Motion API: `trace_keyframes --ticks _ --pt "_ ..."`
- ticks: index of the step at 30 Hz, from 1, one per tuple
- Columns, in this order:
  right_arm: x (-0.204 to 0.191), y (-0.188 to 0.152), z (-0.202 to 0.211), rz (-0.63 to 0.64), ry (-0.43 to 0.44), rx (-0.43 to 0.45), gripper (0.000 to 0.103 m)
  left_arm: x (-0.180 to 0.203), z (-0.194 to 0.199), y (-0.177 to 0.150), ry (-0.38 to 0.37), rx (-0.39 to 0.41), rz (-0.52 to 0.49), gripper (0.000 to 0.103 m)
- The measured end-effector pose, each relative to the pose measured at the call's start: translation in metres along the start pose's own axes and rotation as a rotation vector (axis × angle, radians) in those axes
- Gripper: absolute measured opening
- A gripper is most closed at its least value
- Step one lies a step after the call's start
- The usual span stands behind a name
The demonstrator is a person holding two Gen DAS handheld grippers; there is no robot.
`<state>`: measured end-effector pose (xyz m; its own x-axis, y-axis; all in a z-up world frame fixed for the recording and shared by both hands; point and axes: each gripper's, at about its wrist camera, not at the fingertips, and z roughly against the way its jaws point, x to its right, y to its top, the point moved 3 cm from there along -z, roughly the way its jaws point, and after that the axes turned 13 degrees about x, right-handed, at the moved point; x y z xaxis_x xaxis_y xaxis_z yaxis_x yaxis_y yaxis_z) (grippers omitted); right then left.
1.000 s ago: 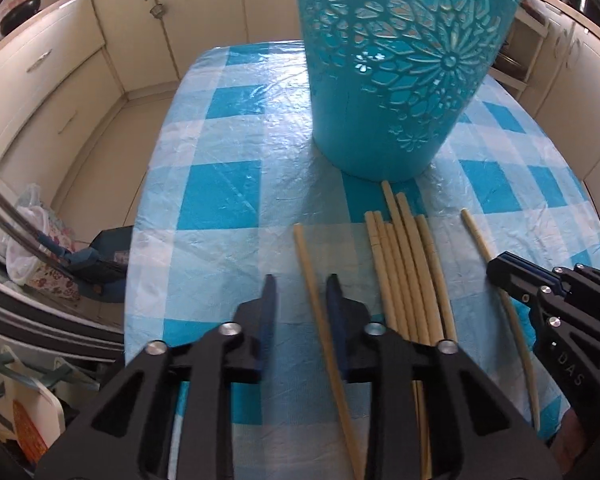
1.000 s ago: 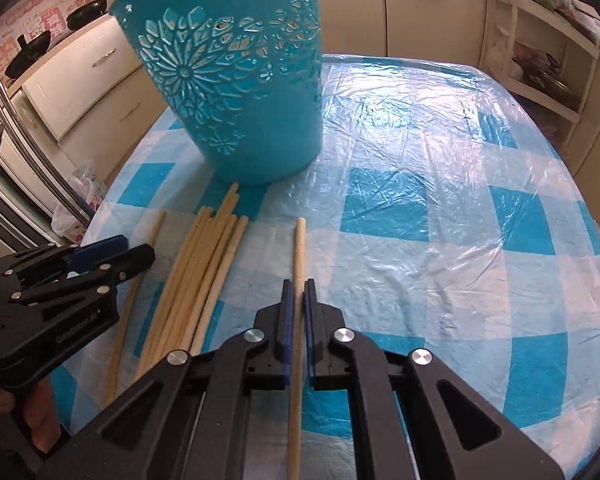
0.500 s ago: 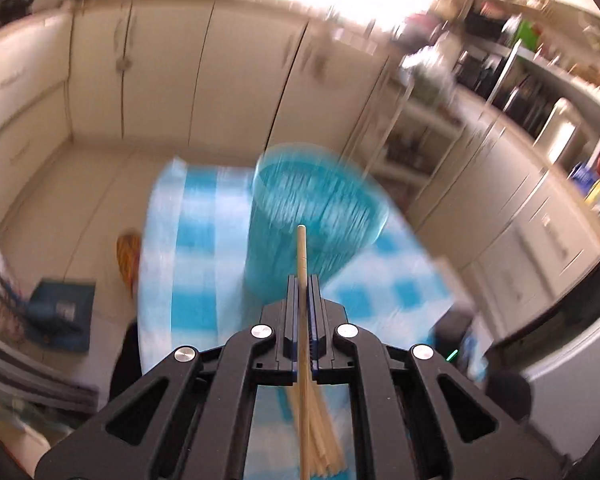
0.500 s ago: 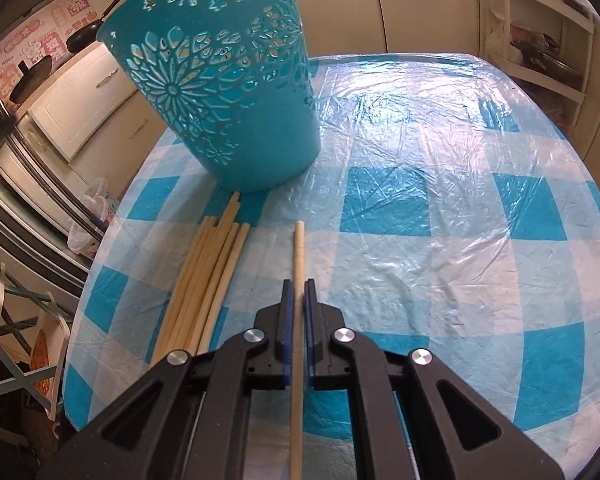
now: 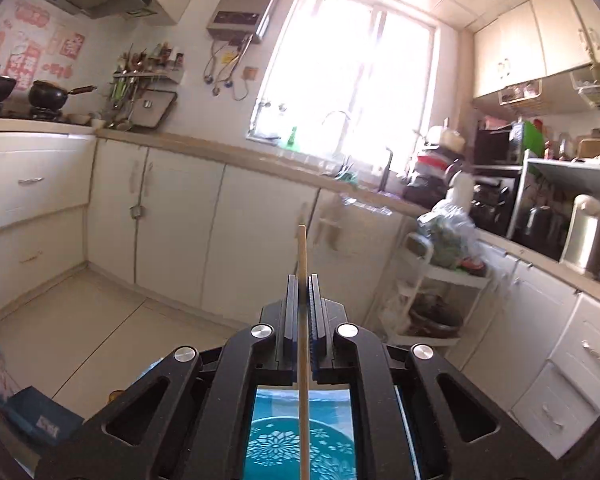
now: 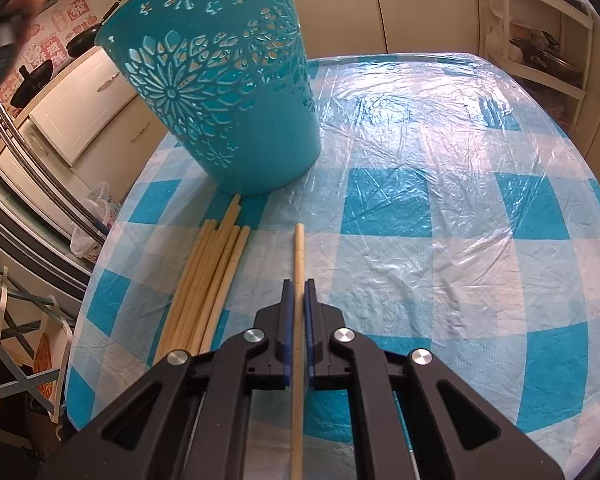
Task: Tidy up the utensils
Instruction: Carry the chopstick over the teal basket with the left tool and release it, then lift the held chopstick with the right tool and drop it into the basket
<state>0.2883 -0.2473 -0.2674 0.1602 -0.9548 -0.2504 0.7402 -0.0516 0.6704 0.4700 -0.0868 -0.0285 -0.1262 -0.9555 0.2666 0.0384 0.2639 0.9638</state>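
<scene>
The fingers (image 5: 289,308) of the left gripper (image 5: 302,280) are pinching a single chopstick (image 5: 302,256) at the frame's centre, its tip sticking up against the cream kitchen cabinets (image 5: 180,220), while the turquoise cut-out basket (image 5: 300,448) is showing low in the frame through the gripper's frame, seemingly right beneath. The right gripper (image 6: 299,286) is clamping another chopstick (image 6: 299,248) that is lying along the blue-checked tablecloth (image 6: 440,208), with a bundle of loose chopsticks (image 6: 208,280) resting just left of it, their far ends nearly reaching the basket's (image 6: 224,80) base in the upper left.
</scene>
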Motion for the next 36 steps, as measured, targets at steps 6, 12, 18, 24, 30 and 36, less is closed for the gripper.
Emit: trace_keyframes --ticks 6,12,18,24,30,36 --pt "-0.003 0.0 -0.002 0.003 0.001 -0.007 0.006 -0.012 -0.004 -0.039 0.051 -0.066 -0.048 0.004" --pt "-0.005 0.002 -0.004 0.027 0.007 -0.024 0.006 -0.023 0.0 -0.067 0.06 -0.167 -0.105 0.006" --pt "-0.012 -0.001 -0.004 0.092 0.002 -0.032 0.011 -0.038 0.023 -0.07 0.111 -0.211 -0.132 0.057" --pt "-0.021 -0.004 -0.004 0.166 -0.053 -0.017 0.005 -0.064 0.061 -0.052 0.15 -0.2 -0.079 0.07" --pt "-0.009 0.027 0.062 -0.045 0.067 0.149 0.005 -0.098 0.109 -0.049 0.162 -0.23 -0.03 0.077" --pt "-0.042 0.126 0.134 -0.07 0.205 0.496 0.005 -0.117 0.143 -0.06 0.171 -0.272 0.009 0.078"
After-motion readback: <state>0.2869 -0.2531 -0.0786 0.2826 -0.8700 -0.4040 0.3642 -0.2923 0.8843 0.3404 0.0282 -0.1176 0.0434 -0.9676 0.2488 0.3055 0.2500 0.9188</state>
